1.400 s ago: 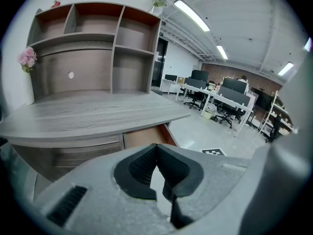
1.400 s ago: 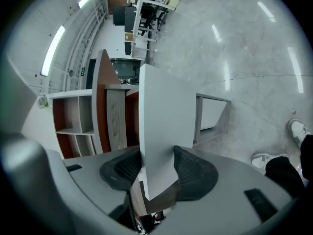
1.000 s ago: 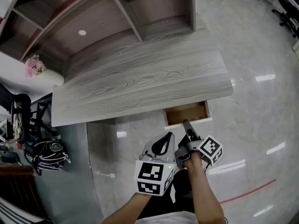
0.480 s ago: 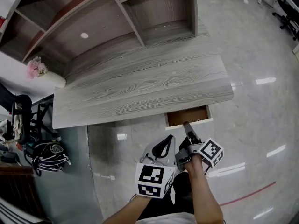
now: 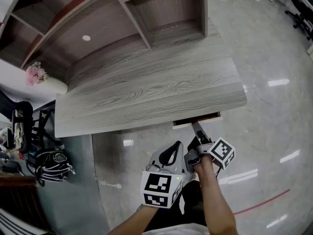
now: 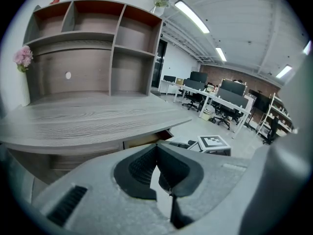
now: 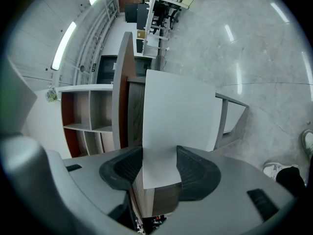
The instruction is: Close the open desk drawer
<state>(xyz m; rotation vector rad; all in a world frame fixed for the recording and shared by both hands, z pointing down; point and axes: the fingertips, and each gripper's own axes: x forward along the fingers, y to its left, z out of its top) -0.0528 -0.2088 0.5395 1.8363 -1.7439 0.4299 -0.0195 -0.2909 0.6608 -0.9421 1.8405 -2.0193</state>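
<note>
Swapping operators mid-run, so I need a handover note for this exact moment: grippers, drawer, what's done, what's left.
The left gripper has its jaws together and empty, and sits low beside the right one, off the desk.
The right gripper has its jaws closed on the drawer front.
The drawer front is nearly home; the head view shows only a thin sliver past the desk edge.
Done: most of the push.
Left: likely press it flush, then release.

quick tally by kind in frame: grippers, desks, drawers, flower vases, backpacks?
grippers: 2 (left gripper, right gripper)
desk: 1
drawer: 1
flower vase: 1
backpack: 1
total: 6
</note>
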